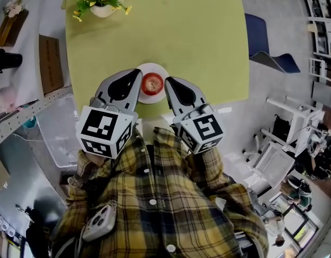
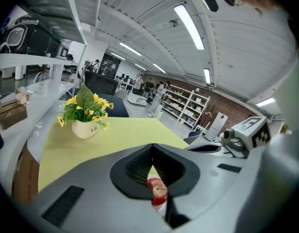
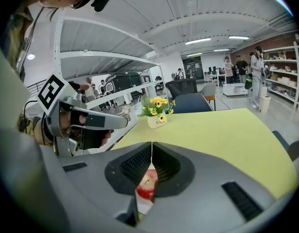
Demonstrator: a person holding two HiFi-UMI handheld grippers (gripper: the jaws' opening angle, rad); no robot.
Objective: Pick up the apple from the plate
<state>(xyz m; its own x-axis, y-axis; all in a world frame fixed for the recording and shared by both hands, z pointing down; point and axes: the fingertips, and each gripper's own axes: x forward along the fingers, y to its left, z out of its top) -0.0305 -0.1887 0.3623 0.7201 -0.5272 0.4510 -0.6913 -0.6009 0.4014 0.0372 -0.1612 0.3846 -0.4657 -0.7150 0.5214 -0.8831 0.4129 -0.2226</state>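
Note:
A red apple (image 1: 152, 83) sits on a small white plate (image 1: 154, 67) near the front edge of the yellow-green table (image 1: 197, 42). My left gripper (image 1: 137, 73) is just left of the plate, its jaws closed tip to tip with nothing in them. On the plate's right, my right gripper (image 1: 168, 81) is also shut and empty. The left gripper view has the apple (image 2: 158, 191) low behind the closed left gripper (image 2: 152, 147). The right gripper view shows the apple (image 3: 147, 186) and plate below the closed right gripper (image 3: 151, 144).
A pot of yellow flowers (image 1: 100, 1) stands at the table's far left corner. A white shelf (image 1: 25, 112) with boxes runs along the left, with a clear plastic bin (image 1: 57, 133) beside it. A blue chair (image 1: 262, 42) is at the right.

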